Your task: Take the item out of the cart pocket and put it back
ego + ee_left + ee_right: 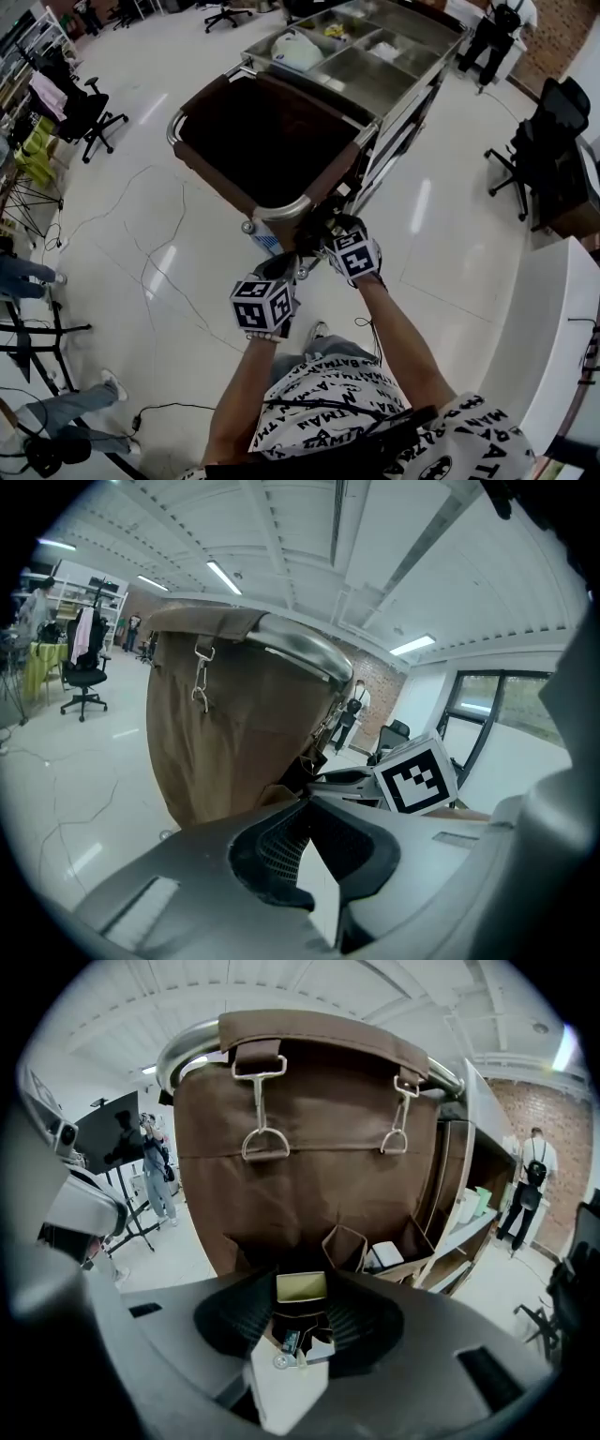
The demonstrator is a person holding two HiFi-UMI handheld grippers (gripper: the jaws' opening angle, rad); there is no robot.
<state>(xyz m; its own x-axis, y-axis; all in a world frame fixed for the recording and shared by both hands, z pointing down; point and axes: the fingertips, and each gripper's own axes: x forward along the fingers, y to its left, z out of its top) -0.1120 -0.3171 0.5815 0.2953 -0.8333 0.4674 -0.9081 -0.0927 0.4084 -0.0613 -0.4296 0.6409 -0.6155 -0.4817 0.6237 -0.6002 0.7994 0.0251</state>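
Note:
The cart's brown fabric bag [309,1147] hangs by straps and metal clips from a steel rail [192,1044]. Low on its side are open pockets [347,1244]; one holds a white item [384,1255]. My right gripper [300,1321] is just in front of the pockets, shut on a small box [300,1288] with an olive top and dark sides. In the head view that gripper [328,232] is at the near end of the cart [272,141]. My left gripper [305,803] hangs beside the bag [234,733], fingertips together with nothing between them. It is lower left in the head view [279,272].
Steel trays [366,66] with a white bundle [296,49] top the cart's far half. Office chairs [80,112] stand left and right [539,159], cables trail on the floor [150,253], a white counter [553,337] runs along the right. People stand at the far right [532,1185] and left.

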